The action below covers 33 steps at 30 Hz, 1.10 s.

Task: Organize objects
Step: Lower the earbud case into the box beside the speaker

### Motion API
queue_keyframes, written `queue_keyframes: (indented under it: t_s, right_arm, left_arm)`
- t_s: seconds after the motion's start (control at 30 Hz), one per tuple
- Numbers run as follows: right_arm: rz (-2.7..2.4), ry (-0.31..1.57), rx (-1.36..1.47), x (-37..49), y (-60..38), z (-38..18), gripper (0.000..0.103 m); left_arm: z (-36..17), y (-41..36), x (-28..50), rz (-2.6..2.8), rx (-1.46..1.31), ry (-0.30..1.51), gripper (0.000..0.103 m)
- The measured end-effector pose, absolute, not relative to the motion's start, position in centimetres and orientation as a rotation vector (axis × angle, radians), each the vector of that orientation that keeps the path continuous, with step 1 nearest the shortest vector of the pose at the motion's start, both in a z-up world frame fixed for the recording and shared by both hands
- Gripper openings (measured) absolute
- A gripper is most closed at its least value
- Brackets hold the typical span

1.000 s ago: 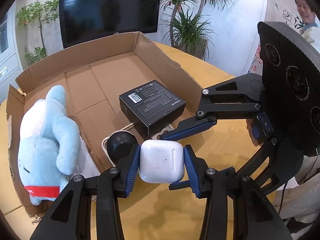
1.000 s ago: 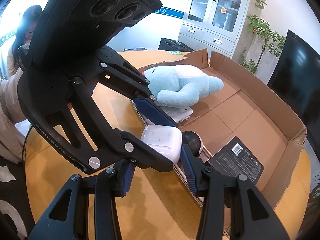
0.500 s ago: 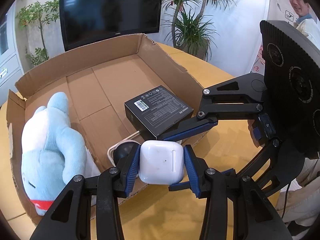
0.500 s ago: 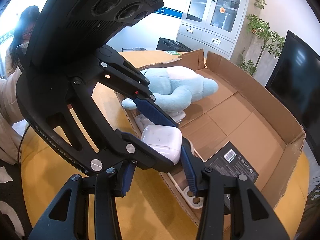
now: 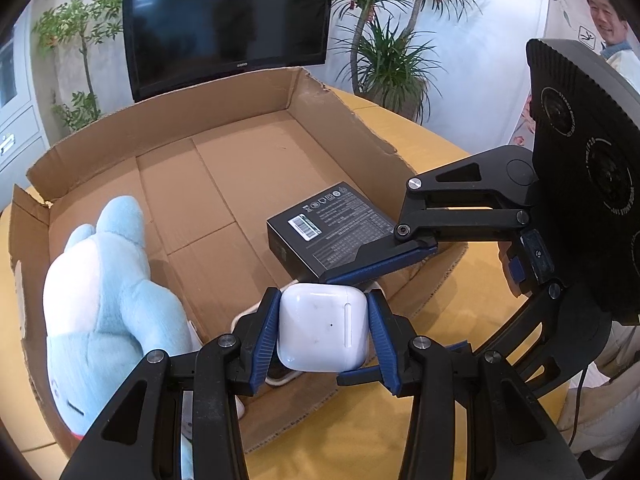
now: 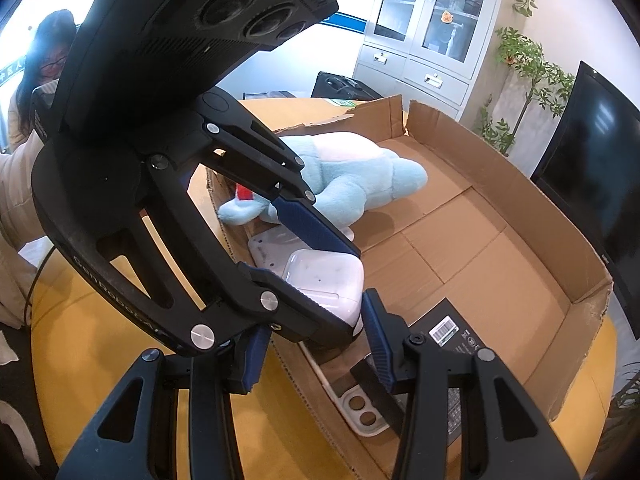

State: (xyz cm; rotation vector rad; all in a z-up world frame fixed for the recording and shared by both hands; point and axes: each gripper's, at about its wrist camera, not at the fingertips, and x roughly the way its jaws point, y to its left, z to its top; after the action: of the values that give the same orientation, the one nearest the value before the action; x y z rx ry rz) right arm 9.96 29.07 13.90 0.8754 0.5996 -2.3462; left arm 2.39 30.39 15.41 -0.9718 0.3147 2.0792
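Observation:
My left gripper [image 5: 322, 334] is shut on a white earbuds case [image 5: 322, 328] and holds it above the near wall of the open cardboard box [image 5: 248, 160]. The case also shows in the right wrist view [image 6: 326, 284], with the left gripper's arm in front of it. My right gripper [image 6: 316, 348] is open and empty, right beside the left one over the box's near edge. In the box lie a blue plush toy [image 5: 104, 296], a black carton [image 5: 332, 224] and a white power strip [image 6: 352, 404].
The box [image 6: 500, 208] stands on a yellow round table [image 5: 400, 432]. A monitor [image 5: 224, 20] and potted plants [image 5: 384, 52] stand behind it. A grey cabinet [image 6: 432, 28] is at the back. People are at the room's edges.
The left gripper has carried the earbuds case forward, from over the table to over the box's near wall. The right gripper moved along with it. The black round object is now hidden behind the case.

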Motion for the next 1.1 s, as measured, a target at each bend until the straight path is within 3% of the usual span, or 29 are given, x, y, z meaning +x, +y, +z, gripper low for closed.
queue_keyframes:
  t_s: [1.1]
  right_arm:
    - [-2.310, 0.551, 0.994, 2.5, 31.2, 11.9, 0.042]
  left_arm:
    - [11.8, 32.1, -5.2, 2.053, -1.080, 0.272, 0.042]
